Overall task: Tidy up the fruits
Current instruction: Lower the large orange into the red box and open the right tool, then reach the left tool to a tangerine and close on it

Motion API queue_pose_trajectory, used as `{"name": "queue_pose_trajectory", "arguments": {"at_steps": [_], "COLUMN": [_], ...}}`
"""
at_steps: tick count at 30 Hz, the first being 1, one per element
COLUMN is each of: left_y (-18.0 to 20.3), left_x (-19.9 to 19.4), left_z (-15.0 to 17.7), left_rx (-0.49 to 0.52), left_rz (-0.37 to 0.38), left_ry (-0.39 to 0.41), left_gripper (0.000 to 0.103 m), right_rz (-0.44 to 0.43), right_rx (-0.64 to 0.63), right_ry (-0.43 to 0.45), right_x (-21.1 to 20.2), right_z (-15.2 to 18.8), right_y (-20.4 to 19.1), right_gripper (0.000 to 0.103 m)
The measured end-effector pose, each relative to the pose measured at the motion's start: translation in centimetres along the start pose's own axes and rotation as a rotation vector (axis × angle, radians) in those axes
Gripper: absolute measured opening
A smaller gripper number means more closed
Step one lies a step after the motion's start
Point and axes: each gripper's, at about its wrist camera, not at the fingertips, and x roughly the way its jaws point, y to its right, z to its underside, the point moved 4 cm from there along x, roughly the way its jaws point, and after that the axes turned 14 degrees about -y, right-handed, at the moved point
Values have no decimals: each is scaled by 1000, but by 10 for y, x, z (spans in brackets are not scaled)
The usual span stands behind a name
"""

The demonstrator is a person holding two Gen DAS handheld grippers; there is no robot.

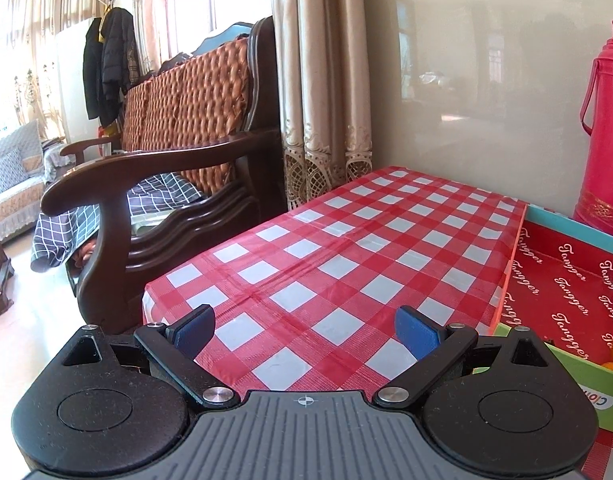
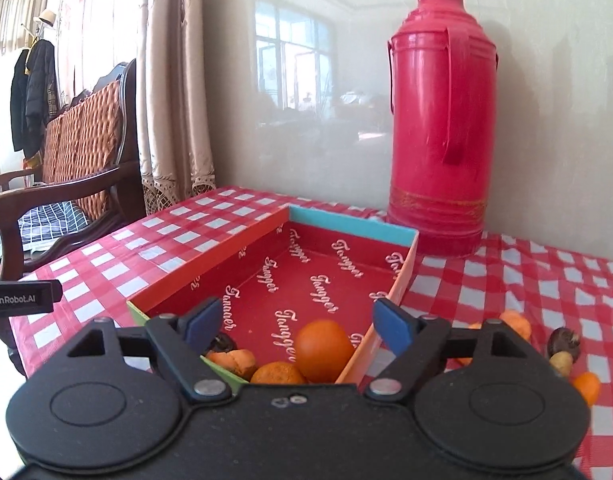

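Lying in the box, the orange sits between the open right claw.

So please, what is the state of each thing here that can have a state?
left gripper: open, holding nothing, above the tablecloth.
right gripper: open, holding nothing, over the box's near end.
Tangger box: lidless, mostly unfilled, fruit at near end.
big orange: inside the box.
fruits right of box: loose on the tablecloth.
red thermos flask: upright, behind the box.
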Motion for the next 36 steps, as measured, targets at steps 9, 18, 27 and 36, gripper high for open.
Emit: {"name": "queue_pose_trajectory", "arguments": {"at_steps": [9, 18, 27, 36], "left_y": [16, 44, 101, 165], "left_x": [-6, -19, -48, -88], "left_z": [2, 6, 19, 44], "left_rx": [38, 81, 199, 372], "left_rz": [6, 38, 110, 254], "left_ry": [11, 29, 88, 183], "left_gripper": [96, 96, 96, 96], "right_rz": [79, 170, 286, 501], "right_rx": [46, 70, 143, 328], "right_ry": [34, 22, 36, 94], "right_x": [-21, -36, -65, -106], "right_z": [-2, 4, 20, 53], "right_y": [18, 41, 85, 155], "right_gripper": [97, 97, 97, 97]}}
